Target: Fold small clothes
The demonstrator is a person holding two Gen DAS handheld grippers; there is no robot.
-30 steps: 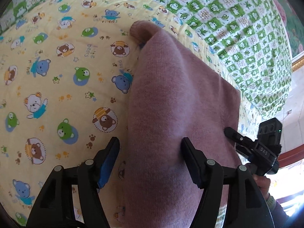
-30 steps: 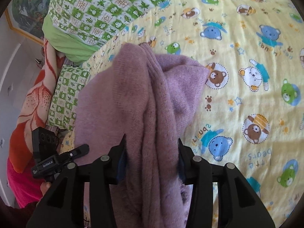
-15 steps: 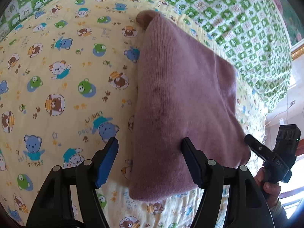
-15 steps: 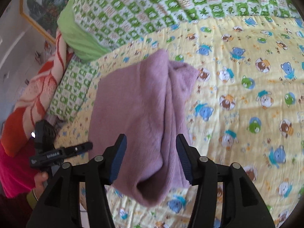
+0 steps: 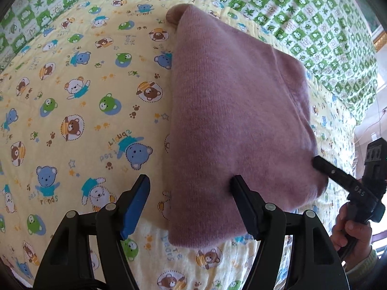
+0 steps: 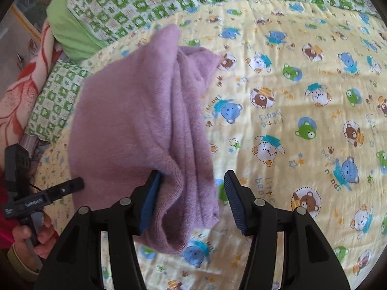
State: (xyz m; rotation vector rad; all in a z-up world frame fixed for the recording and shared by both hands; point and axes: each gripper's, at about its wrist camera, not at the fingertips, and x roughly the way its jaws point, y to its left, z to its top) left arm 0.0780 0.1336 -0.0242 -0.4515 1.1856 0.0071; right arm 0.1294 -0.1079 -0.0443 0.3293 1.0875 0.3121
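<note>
Garment: a small mauve knitted garment (image 5: 237, 125), folded into a thick bundle, lies on the yellow bear-print blanket (image 5: 79, 111); in the right wrist view the same garment (image 6: 135, 130) shows stacked folds along its right side and an open rolled end nearest the camera
Place of the garment: on the blanket's side toward the green checked quilt (image 5: 314, 24), its far tip near the seam where the blanket meets the quilt
Left gripper: the left gripper (image 5: 191, 205) stands with its jaws wide apart just off the garment's near edge; its blue-padded finger is over bare blanket beside the garment, the other finger overlaps the garment's near corner in the picture, and nothing is squeezed between them
Right gripper: the right gripper (image 6: 192, 200) has jaws that have just been opening and now stand spread; the garment's rolled near end lies between them, the left pad against or very close to the knit, hard to tell which, the right pad clear of it
Right gripper seen from the left: its black finger (image 5: 338, 176) points at the garment's right edge, held in a hand (image 5: 350, 232)
Left gripper seen from the right: its finger (image 6: 60, 191) reaches toward the garment's left edge, gripped by the other hand (image 6: 31, 239)
Beside the blanket: a green pillow (image 6: 70, 33) and an orange-patterned cloth (image 6: 21, 91) lie past the garment's left side
</note>
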